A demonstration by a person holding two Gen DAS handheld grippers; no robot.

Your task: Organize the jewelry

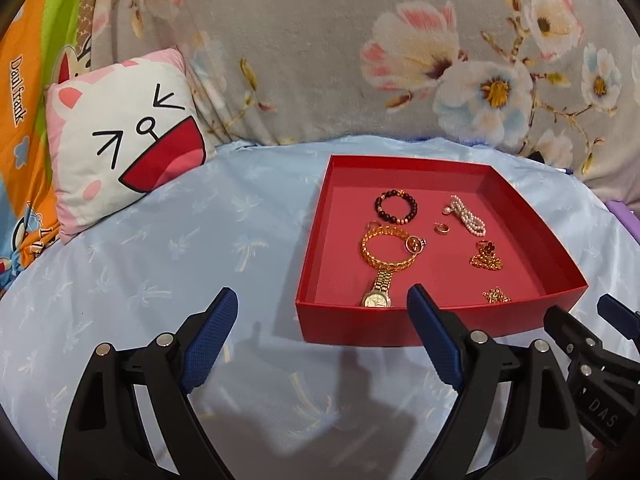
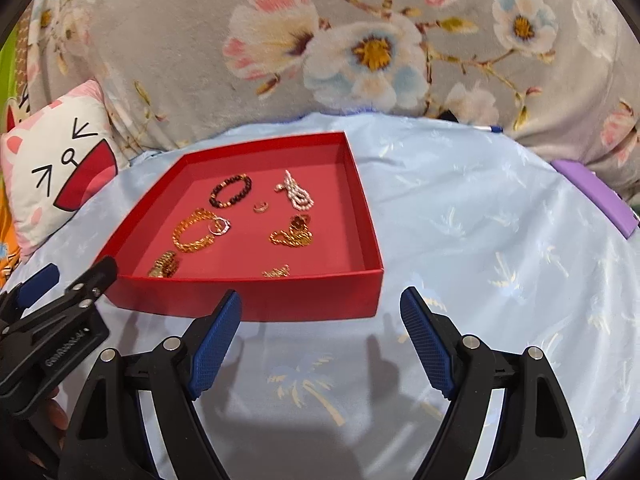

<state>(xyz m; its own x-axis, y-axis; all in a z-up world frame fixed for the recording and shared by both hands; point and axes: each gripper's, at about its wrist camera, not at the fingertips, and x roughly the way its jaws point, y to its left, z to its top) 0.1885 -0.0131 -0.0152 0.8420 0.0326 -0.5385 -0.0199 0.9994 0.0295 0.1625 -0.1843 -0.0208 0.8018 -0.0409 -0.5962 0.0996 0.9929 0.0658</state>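
A shallow red box [image 1: 400,324] [image 2: 256,296] sits on the light blue bedspread. Inside lie a dark bead bracelet [image 1: 396,206] [image 2: 231,191], a pearl piece [image 1: 468,216] [image 2: 298,192], a small ring [image 1: 442,229] [image 2: 260,207], a gold bangle [image 1: 386,248] [image 2: 192,231] with an amber ring [image 1: 414,245], a gold watch [image 1: 378,290] [image 2: 164,266], and gold chains [image 1: 486,258] [image 2: 292,234]. My left gripper [image 1: 322,300] is open and empty in front of the box's near left corner. My right gripper [image 2: 320,302] is open and empty in front of its near right corner.
A cat-face pillow [image 1: 120,140] [image 2: 56,160] leans at the back left. A grey floral blanket [image 1: 360,40] [image 2: 360,40] rises behind the box. A purple object [image 2: 596,196] lies at the right edge. The bedspread [image 2: 480,220] stretches right of the box.
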